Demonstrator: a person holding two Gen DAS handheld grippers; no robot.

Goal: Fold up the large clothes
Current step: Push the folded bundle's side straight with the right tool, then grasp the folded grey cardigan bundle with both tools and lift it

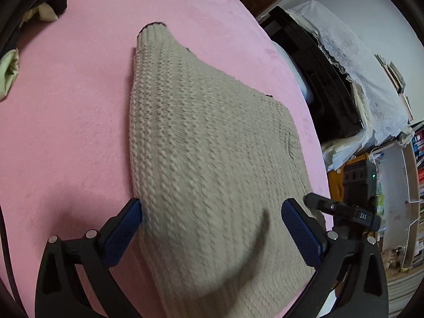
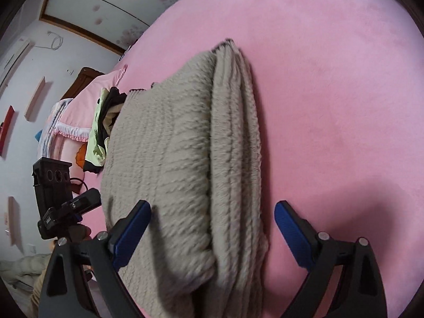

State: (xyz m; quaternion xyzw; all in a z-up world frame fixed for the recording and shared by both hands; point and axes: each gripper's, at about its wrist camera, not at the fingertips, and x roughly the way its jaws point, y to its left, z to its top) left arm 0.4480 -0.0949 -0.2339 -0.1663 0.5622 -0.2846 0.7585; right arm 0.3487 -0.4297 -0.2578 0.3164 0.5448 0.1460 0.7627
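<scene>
Beige knit sweater (image 1: 201, 143) lies folded on the pink bed (image 1: 66, 122), several layers stacked along one edge. Left tool (image 1: 212, 220) and right tool (image 2: 212, 220) both spread wide, straddling the near end, gripping nothing. Judged thick, soft, floppy, fairly heavy; not slippery. Best hold: pinch all layers together at near corners, or layers will slide apart.

One beige knit sweater (image 1: 201, 143), two grippers, perhaps two other garments (image 2: 102, 129).
</scene>
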